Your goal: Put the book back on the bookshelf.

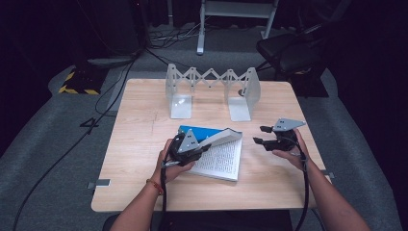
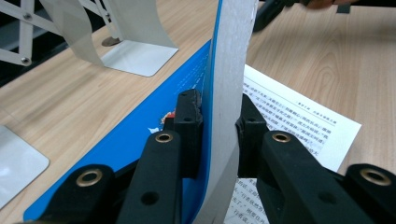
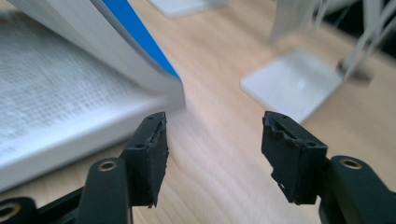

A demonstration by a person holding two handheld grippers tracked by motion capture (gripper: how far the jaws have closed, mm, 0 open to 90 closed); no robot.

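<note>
1. A pale wooden table (image 1: 139, 144) with a fine, light grain is seen across the middle of the high view; a dark grey floor surrounds it.
2. A paperback book (image 1: 219, 156) lies at the centre of the table, its white pages covered in dense printed text and its cover (image 1: 199, 131) a glossy blue.
3. At the upper centre of the high view a metal bookend rack (image 1: 211, 91) is stood, made of two thin grey L-shaped plates joined by a zigzag scissor lattice.
4. The left gripper (image 1: 190, 147) is held low at the book's left edge, the forearm entering from the bottom of the frame and a cord bracelet (image 1: 155, 185) worn at the wrist.
5. In the left gripper view the black jaws are closed on a lifted wad of pages together with the blue cover, one pad (image 2: 189, 123) pressed to the cover side and the other to the page edges; the wad is raised and bowed above the open printed page.
6. The right gripper (image 1: 262, 135) is held just right of the book, pointed towards it, with a grey three-cornered plate on top.
7. In the right gripper view its jaws are set wide apart with nothing between them; the blurred book edge (image 3: 93, 126) appears near the left pad, apparently not touching.
</note>
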